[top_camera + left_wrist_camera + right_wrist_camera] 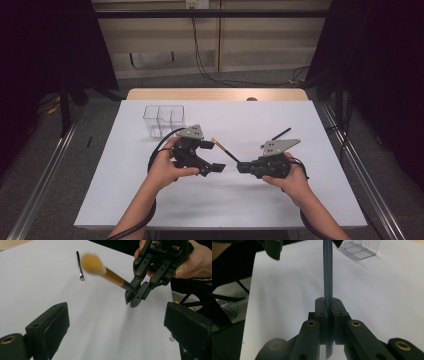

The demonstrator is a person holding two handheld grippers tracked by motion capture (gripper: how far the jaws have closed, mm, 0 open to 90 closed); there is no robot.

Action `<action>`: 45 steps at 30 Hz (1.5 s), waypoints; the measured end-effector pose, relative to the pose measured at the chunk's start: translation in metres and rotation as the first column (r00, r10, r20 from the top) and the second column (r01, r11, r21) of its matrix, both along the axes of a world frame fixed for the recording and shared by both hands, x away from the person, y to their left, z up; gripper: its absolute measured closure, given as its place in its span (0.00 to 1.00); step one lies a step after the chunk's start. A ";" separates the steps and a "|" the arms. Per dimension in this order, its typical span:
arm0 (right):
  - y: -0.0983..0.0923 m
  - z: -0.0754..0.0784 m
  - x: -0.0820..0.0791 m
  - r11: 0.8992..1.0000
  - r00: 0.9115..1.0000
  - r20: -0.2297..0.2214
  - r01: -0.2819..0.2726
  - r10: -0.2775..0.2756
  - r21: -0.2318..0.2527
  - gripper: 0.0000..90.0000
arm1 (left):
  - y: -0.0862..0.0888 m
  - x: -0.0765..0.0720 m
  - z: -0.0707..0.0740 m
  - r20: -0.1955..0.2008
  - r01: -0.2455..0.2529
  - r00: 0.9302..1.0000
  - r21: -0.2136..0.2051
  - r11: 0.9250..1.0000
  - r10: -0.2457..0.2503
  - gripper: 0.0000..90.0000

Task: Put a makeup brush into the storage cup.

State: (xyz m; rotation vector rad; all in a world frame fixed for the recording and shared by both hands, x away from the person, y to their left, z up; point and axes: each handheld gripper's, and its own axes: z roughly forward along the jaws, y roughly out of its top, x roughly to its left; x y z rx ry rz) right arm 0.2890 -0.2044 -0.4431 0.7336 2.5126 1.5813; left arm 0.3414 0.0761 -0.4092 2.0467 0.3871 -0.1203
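Tan-bristled makeup brush (105, 271) clamped by handle in my right gripper (133, 298), bristles toward ten o'clock; left gripper (216, 167) jaws apart, nothing between them.

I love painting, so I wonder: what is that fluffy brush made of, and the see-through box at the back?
The brush seems to have soft tan bristles, hair or synthetic, on a shiny orange-brown collar and a dark, smooth handle, maybe plastic or painted wood. The right gripper pinches that handle. The box looks like clear hard plastic: you see the table through its glossy walls.
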 end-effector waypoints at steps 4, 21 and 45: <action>0.000 0.001 0.000 0.998 1.000 -0.001 0.027 -0.027 0.062 0.95 | 0.000 0.000 0.000 0.008 -0.004 1.000 -0.021 1.000 0.004 0.07; 0.012 -0.002 -0.002 0.983 0.998 0.008 0.067 -0.070 0.171 0.95 | 0.003 0.002 0.000 -0.011 -0.037 0.999 -0.160 0.986 0.036 0.14; 0.023 -0.003 -0.001 0.980 0.995 0.022 0.089 -0.094 0.177 0.95 | 0.005 -0.002 -0.003 -0.033 -0.109 0.994 -0.325 0.939 0.104 0.68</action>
